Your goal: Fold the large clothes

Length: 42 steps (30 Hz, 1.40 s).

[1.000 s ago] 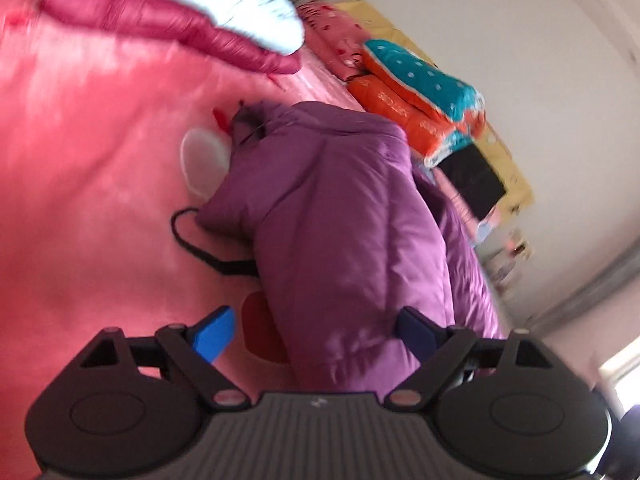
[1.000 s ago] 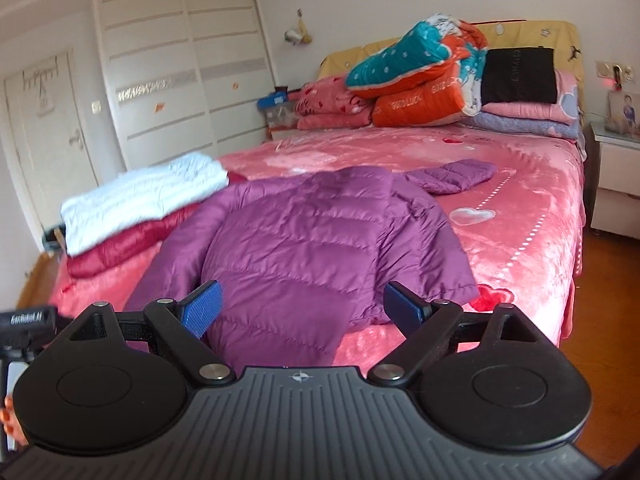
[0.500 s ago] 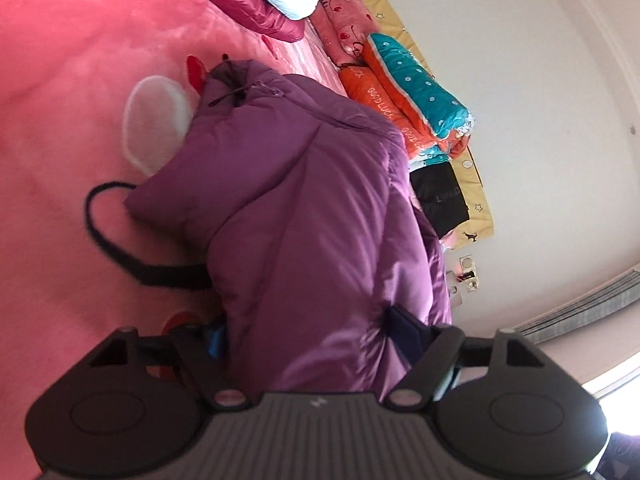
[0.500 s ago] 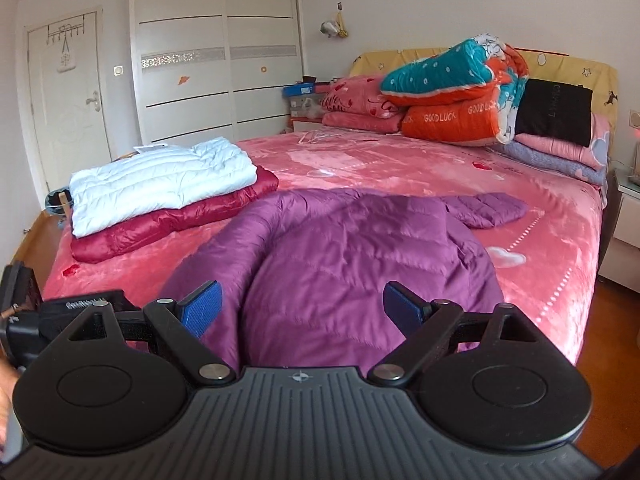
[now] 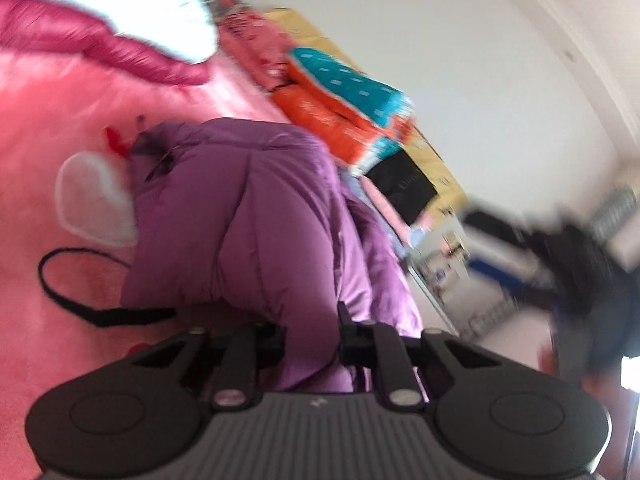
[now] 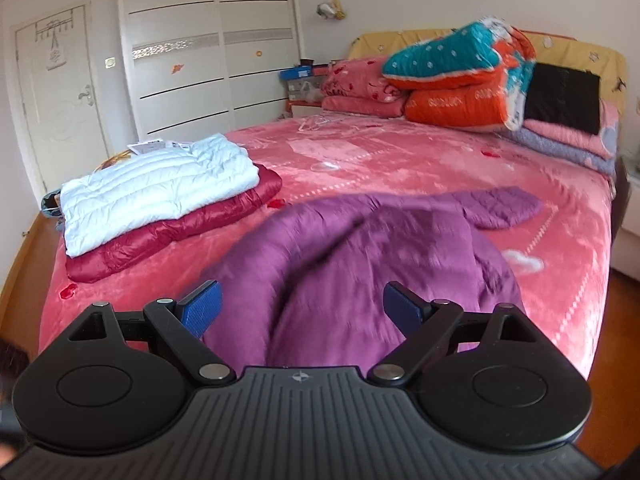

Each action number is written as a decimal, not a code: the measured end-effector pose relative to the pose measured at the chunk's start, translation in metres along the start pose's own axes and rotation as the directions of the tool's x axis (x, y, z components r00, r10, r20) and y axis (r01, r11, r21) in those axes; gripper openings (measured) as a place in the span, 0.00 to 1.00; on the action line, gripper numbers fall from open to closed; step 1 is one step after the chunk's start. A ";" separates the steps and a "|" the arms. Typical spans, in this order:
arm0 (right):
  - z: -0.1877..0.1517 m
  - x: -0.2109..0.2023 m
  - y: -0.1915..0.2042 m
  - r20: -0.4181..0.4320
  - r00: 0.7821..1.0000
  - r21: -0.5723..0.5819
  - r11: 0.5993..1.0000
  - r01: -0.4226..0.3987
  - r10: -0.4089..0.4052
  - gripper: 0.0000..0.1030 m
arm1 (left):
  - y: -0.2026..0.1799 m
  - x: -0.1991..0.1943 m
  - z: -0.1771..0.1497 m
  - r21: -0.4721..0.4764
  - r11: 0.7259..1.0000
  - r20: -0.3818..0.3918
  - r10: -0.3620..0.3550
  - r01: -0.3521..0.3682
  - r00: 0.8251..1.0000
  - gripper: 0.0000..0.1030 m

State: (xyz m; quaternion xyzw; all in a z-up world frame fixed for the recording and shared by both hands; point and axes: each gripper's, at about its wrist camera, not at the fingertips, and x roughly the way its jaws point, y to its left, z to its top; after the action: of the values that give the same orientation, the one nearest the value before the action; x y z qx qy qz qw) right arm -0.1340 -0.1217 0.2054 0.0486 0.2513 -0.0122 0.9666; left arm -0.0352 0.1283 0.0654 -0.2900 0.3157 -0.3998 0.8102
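Observation:
A purple down jacket (image 5: 260, 220) lies spread on the pink bed blanket (image 5: 60, 120), one sleeve (image 6: 500, 208) stretched to the right. My left gripper (image 5: 312, 336) has the jacket's near edge between its fingers; its jaws are closing and pinch the fabric. The picture is blurred. In the right wrist view the jacket (image 6: 380, 260) bulges up on its left side. My right gripper (image 6: 302, 306) hovers open over the jacket's near hem, nothing pressed between its blue pads (image 6: 202, 308). The dark blur at the right of the left wrist view is the right gripper (image 5: 580, 264).
A folded white jacket (image 6: 156, 184) rests on a folded dark red one (image 6: 180, 232) at the bed's left. Quilts and pillows (image 6: 452, 76) are piled at the headboard. A black strap (image 5: 60, 292) lies beside the jacket. Wardrobe (image 6: 208, 48) and door stand behind.
My left gripper's jaws went from wide open around the jacket's edge to pinched on it, and the fabric has bunched upward. My right gripper moved closer over the jacket, still open.

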 end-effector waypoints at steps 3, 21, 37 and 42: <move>0.022 0.017 0.008 -0.017 1.000 -0.035 0.999 -0.011 0.010 1.00 | -0.018 -0.005 -0.013 0.097 0.994 -0.030 -0.038 0.041 0.999 0.14; 0.049 0.205 0.063 -0.352 0.935 -0.390 0.915 -0.107 -0.041 1.00 | -0.072 0.018 -0.073 0.492 0.867 -0.151 -0.005 0.080 0.989 0.14; -0.009 0.239 0.031 -0.321 0.935 -0.460 0.888 -0.016 -0.149 0.60 | -0.058 0.023 -0.069 0.481 0.876 -0.183 0.064 0.033 0.981 0.48; -0.016 0.231 0.020 -0.240 0.961 -0.403 0.915 0.029 -0.137 0.34 | -0.056 0.026 -0.065 0.488 0.873 -0.176 0.088 0.010 0.980 0.59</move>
State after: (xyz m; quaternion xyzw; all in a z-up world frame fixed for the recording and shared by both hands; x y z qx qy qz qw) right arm 0.0613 -0.1005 0.0809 -0.1572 0.3763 0.0040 0.9130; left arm -0.0964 0.0638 0.0573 -0.0302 0.2876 -0.4760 0.8306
